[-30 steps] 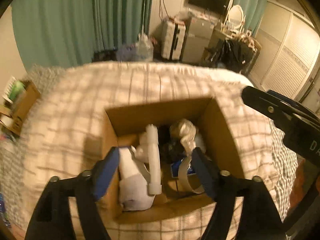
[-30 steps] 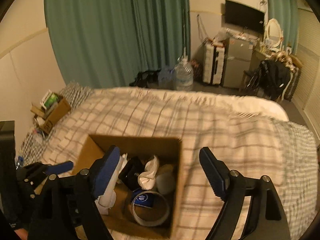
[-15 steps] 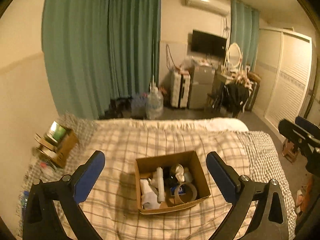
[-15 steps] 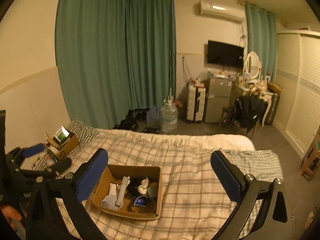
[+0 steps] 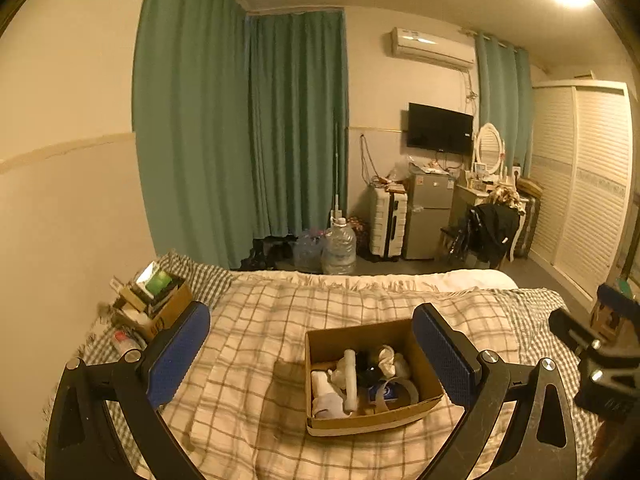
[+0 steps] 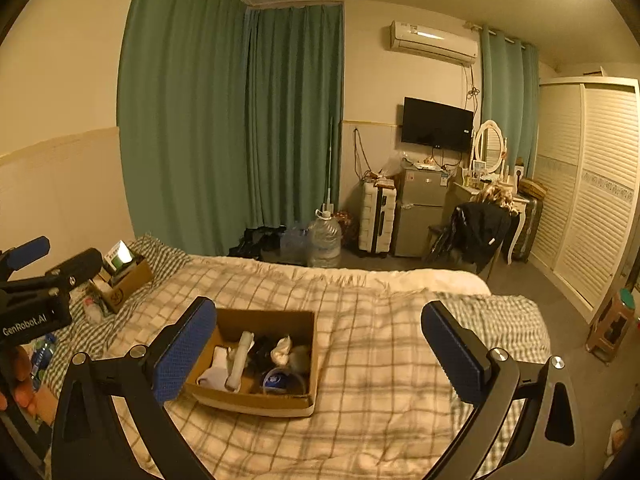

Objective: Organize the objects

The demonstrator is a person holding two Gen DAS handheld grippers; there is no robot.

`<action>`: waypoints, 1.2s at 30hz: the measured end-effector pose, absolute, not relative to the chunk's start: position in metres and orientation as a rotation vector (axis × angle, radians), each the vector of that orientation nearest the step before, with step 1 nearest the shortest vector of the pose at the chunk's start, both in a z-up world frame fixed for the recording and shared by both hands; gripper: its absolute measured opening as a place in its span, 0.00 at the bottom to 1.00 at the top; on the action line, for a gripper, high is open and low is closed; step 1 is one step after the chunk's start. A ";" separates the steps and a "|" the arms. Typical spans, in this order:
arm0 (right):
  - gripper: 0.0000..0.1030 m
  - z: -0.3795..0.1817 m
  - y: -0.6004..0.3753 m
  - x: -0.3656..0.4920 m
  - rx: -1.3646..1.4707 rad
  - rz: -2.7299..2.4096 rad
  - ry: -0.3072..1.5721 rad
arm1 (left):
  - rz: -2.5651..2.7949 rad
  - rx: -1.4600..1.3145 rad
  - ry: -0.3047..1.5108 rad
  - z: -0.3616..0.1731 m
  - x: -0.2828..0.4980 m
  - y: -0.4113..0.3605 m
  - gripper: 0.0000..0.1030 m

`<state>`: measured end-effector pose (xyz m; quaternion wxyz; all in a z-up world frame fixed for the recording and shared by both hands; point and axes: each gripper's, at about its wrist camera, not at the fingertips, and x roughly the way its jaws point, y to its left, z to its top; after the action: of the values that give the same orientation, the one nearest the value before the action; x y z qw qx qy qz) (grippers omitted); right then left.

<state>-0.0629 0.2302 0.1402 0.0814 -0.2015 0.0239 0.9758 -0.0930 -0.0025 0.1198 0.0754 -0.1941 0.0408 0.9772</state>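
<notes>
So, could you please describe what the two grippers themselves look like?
Both match: the left gripper and right gripper have matte black angular frames with silver screws and triangular cut-outs, and fingers faced with textured blue pads. From the right view, the left one's body carries white "GenRobot.AI" lettering. No cables or sleeves show.

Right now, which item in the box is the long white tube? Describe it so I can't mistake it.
On the plaid-covered bed sits an open cardboard box of mixed items. Along its left half lies the long white tube, pointing from the near wall toward the far wall. It is the only straight, rigid, stick-like piece; its neighbours are crumpled white cloth, a black item and a tape roll.
</notes>
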 end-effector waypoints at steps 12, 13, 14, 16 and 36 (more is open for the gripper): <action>0.99 0.057 0.224 -0.103 -0.553 2.865 0.021 | 2.984 -0.572 0.166 0.055 -0.109 -0.001 1.00; 0.99 0.054 0.223 -0.104 -0.539 2.876 0.013 | 2.981 -0.571 0.178 0.051 -0.111 0.000 1.00; 0.99 0.048 0.223 -0.105 -0.528 2.892 0.011 | 2.980 -0.574 0.193 0.046 -0.112 0.000 1.00; 0.99 0.037 0.224 -0.108 -0.540 2.906 0.014 | 2.977 -0.615 0.216 0.033 -0.117 0.001 1.00; 1.00 -0.005 0.222 -0.120 -0.611 2.927 -0.007 | 2.957 -0.739 0.068 -0.020 -0.120 -0.022 1.00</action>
<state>-0.1195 0.2223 -0.0051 0.0759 -0.2037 -0.0022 0.9761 -0.1202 -0.0221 -0.0197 0.0467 -0.2421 0.0222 0.9689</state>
